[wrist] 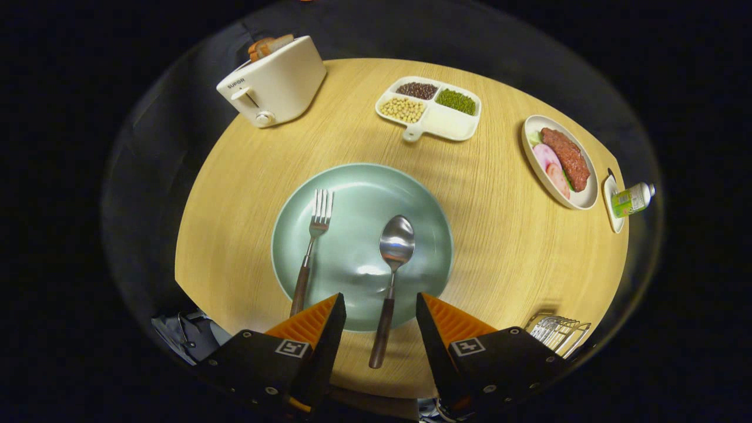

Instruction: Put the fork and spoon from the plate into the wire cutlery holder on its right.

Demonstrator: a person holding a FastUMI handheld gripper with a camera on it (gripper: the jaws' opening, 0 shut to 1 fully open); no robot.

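Note:
A pale green plate (411,194) lies on the wooden table just ahead of my fingers. On it rest a fork (311,249) on the left and a spoon (392,270) on the right, both with dark wooden handles pointing toward me. My gripper (380,302) hangs open above the plate's near rim, and the spoon's handle runs down through the gap between the fingers without touching them. The fork's handle ends beside the left finger (320,320). The wire cutlery holder (558,332) peeks out just right of the right finger.
Beyond the plate stand a white toaster (273,85) with bread at the far left, a divided dish of beans (429,108) at the back, a plate of meat (561,161) at the right and a small bottle (631,200) near the table's right edge.

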